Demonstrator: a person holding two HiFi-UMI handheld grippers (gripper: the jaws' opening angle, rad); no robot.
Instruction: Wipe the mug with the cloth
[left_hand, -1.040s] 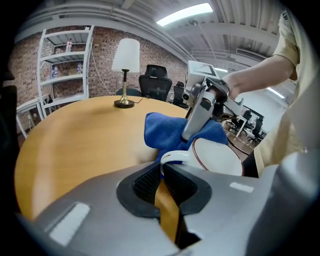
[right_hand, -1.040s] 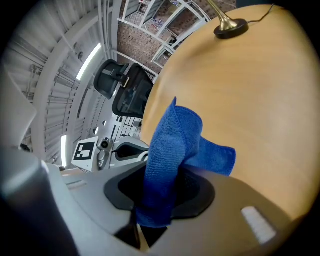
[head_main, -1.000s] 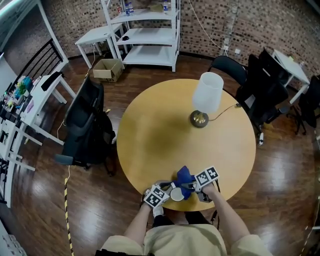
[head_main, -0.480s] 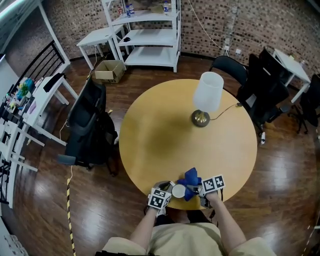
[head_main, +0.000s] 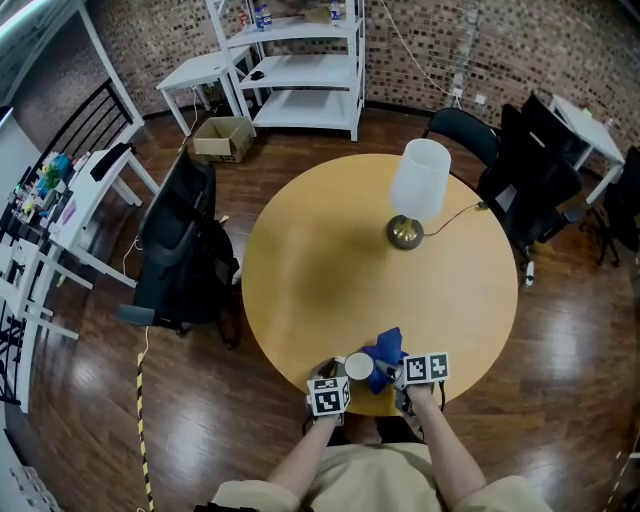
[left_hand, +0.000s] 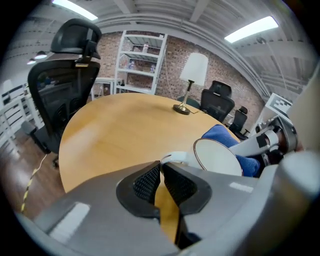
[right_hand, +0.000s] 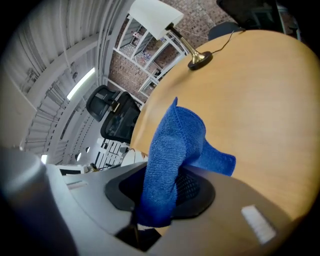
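The left gripper (left_hand: 161, 169) is clenched on the handle (left_hand: 172, 158) of the mug (left_hand: 217, 157). This tips the mug's mouth toward the camera at lower right, likely to turn its wall to the wiper. In the head view the mug sits bottom centre, at the near rim of the table (head_main: 300, 260), between both grippers. The right gripper (right_hand: 165, 187) grasps the cloth (right_hand: 175, 130), with a fold left free beyond the jaws as a pad. The cloth seems to touch the mug's far side, but that contact is hidden.
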